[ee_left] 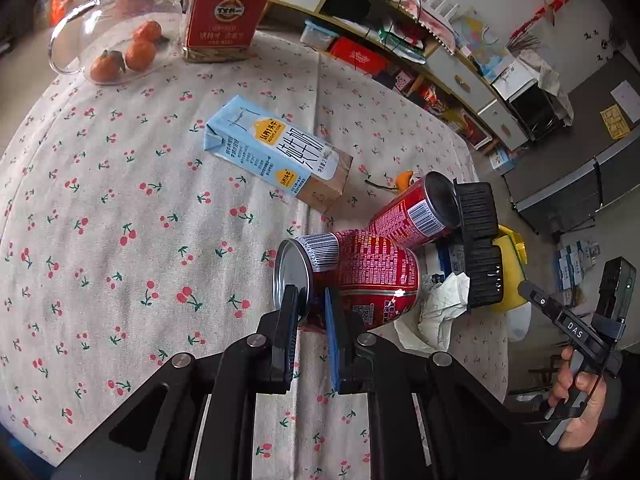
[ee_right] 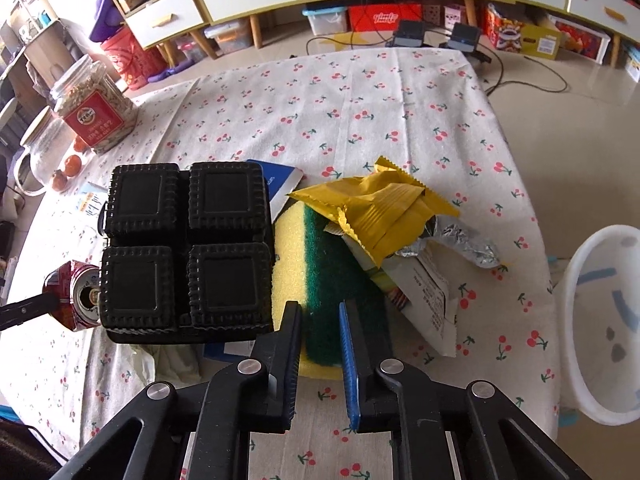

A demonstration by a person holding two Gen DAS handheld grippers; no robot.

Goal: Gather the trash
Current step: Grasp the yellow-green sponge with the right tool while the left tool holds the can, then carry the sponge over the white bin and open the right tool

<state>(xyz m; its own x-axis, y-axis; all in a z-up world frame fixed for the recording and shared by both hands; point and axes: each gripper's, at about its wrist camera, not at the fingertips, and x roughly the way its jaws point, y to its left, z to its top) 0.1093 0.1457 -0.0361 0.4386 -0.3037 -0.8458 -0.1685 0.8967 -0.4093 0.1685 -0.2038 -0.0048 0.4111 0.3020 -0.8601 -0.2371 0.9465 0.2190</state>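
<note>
The left gripper is clamped tight on the rim of a red can that lies on its side near the table's right edge, its silver end facing left. The right gripper is nearly closed around the sponge; whether its pads press it I cannot tell. A black tray sits just left, a yellow wrapper on top, a milk carton mid-table.

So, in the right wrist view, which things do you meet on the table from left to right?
Glass jar with red label → black plastic tray → yellow-green sponge → yellow wrapper → white bin, beside the table.
</note>
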